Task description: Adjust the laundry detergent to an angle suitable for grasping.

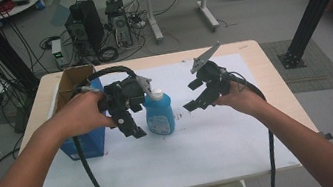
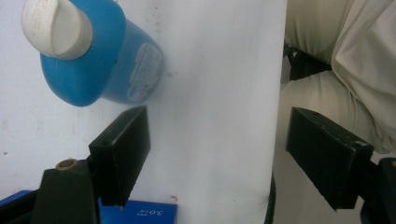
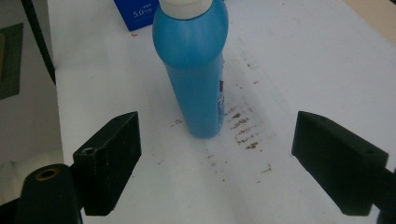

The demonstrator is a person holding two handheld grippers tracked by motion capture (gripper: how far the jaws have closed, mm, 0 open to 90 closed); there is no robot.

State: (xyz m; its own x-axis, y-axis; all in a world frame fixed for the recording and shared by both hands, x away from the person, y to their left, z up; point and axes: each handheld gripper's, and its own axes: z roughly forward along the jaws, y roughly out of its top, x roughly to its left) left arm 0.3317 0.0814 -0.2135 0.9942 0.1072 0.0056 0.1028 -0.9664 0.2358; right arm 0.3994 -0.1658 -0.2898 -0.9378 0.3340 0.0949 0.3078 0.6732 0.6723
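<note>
A blue bottle (image 1: 160, 116) with a white cap (image 1: 156, 94) stands upright near the middle of the white worktop (image 1: 203, 143), on a patch of brown specks (image 3: 243, 126). The left gripper (image 1: 131, 124) hangs just beside its left side, fingers (image 2: 122, 151) wide apart and holding nothing. The right gripper (image 1: 195, 94) hovers a little off to the bottle's right, fingers (image 3: 109, 158) also spread wide and empty. A blue cardboard box (image 1: 79, 115) sits by the left hand (image 1: 82, 114).
</note>
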